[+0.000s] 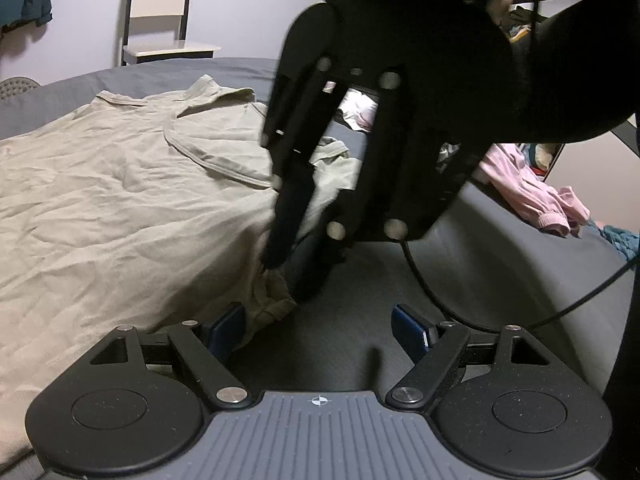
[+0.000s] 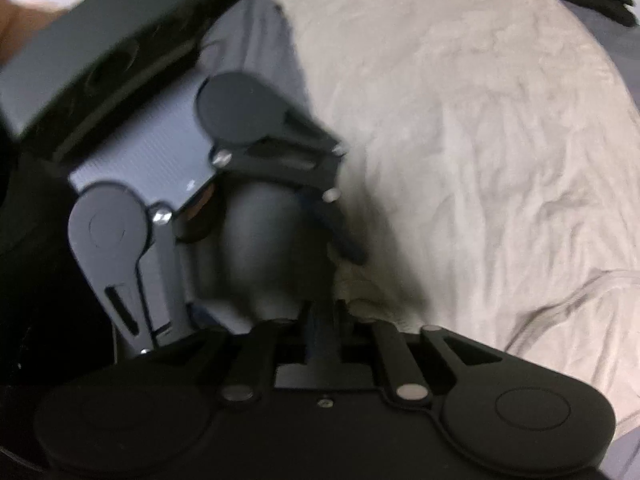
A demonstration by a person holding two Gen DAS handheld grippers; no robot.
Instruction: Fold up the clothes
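pale beige, creased cotton shirt (image 1: 120, 184) lying spread on the dark grey bed (image 1: 460, 280), its collar toward the far edge near the cream wooden chair (image 1: 160, 12), its long axis running from the near left up to that collar. the right hand-held gripper (image 1: 294, 276) comes down from above with its fingers drawn together on a bunched corner of the shirt (image 1: 272, 300) at the garment's near right edge. the left hand-held gripper (image 1: 320, 328) stands with its blue pads (image 1: 228, 328) wide apart, nothing between them; that same corner lies just ahead and slightly left, against the left pad. both are at this corner; the shirt body extends leftward from it. a pink garment (image 1: 528, 188) lies well apart, on the right.
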